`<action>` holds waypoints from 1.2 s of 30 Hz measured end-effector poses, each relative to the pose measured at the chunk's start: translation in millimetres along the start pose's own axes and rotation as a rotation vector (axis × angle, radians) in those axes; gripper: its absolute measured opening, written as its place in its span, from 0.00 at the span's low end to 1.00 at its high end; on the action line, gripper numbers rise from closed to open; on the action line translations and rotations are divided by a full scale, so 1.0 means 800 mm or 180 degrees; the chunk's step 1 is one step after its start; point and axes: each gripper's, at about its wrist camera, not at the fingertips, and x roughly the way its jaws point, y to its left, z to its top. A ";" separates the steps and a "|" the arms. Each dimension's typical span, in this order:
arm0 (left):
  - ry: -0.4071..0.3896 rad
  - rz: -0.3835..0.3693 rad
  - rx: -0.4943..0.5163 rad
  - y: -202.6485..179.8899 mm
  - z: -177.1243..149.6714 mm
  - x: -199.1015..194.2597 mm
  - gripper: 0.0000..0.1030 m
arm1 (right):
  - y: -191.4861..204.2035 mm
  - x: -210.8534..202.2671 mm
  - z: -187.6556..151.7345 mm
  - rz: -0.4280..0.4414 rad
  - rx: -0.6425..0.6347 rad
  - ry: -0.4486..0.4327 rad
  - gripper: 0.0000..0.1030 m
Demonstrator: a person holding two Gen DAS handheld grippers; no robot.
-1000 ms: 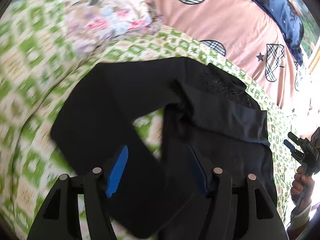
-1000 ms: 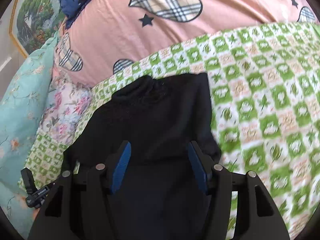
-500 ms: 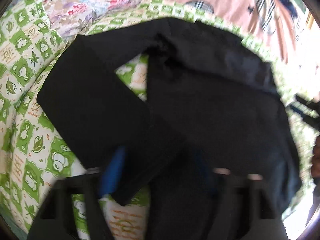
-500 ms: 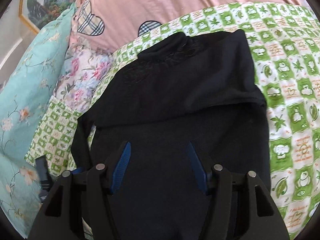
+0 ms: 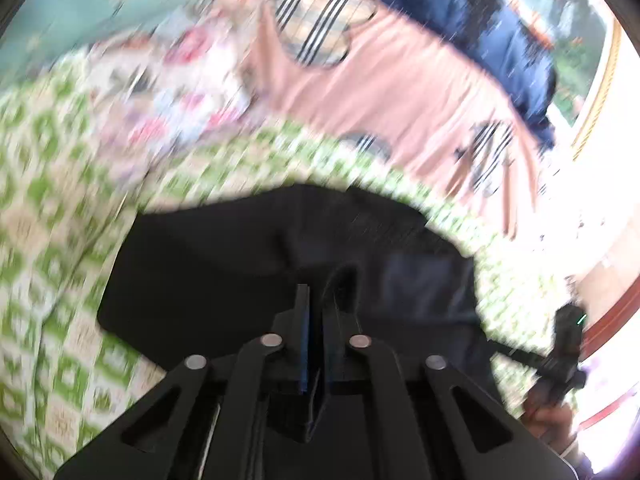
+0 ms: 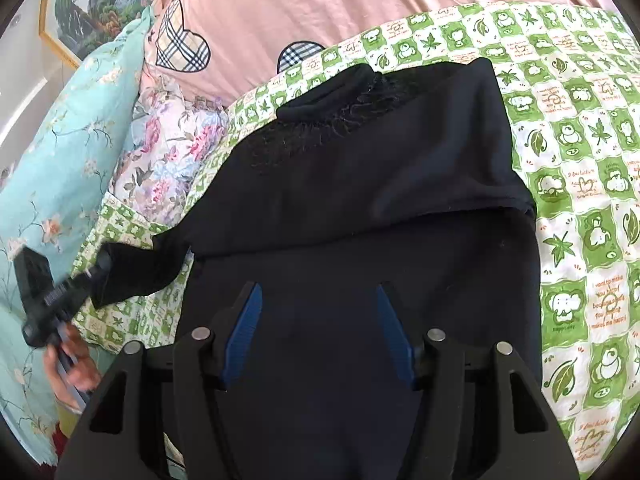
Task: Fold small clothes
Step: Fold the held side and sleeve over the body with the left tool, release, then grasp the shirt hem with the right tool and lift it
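A black top with a high neck (image 6: 360,184) lies on the green checked sheet (image 6: 568,128), its upper part folded down over the body. My right gripper (image 6: 318,300) is open and empty just above the lower body of the top. In the right wrist view my left gripper (image 6: 100,276) is at the left, shut on the end of the black sleeve (image 6: 136,268). In the blurred left wrist view the left gripper (image 5: 320,292) is shut on black cloth, with the top (image 5: 240,264) spread ahead of it.
A pink duvet with checked hearts (image 6: 320,12) lies behind the top. A floral pillow (image 6: 168,148) and a turquoise floral cover (image 6: 60,152) lie at the left. A framed picture (image 6: 92,4) hangs on the wall. The right gripper shows at the right of the left wrist view (image 5: 566,344).
My left gripper has closed on the sleeve end and swung, blurring its view. My right gripper has drawn back a little and stays open.
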 end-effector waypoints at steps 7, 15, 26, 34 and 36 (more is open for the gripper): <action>-0.0071 -0.0453 0.0199 -0.089 0.055 0.049 0.03 | -0.045 -0.026 0.020 -0.0180 0.0209 -0.0211 0.59; 0.0457 -0.0988 0.0440 -0.219 0.032 0.204 0.03 | -0.093 -0.051 0.031 -0.0314 0.0387 -0.0351 0.59; 0.1191 -0.0803 0.0467 -0.241 -0.056 0.362 0.13 | -0.102 -0.039 0.040 -0.0228 0.0485 -0.0376 0.59; 0.0902 -0.0649 0.0404 -0.161 -0.071 0.245 0.64 | -0.071 0.015 0.062 -0.0065 0.0379 -0.0252 0.59; 0.0814 -0.0438 0.0315 -0.121 -0.077 0.213 0.64 | -0.068 0.032 0.067 -0.0032 0.0382 -0.0196 0.59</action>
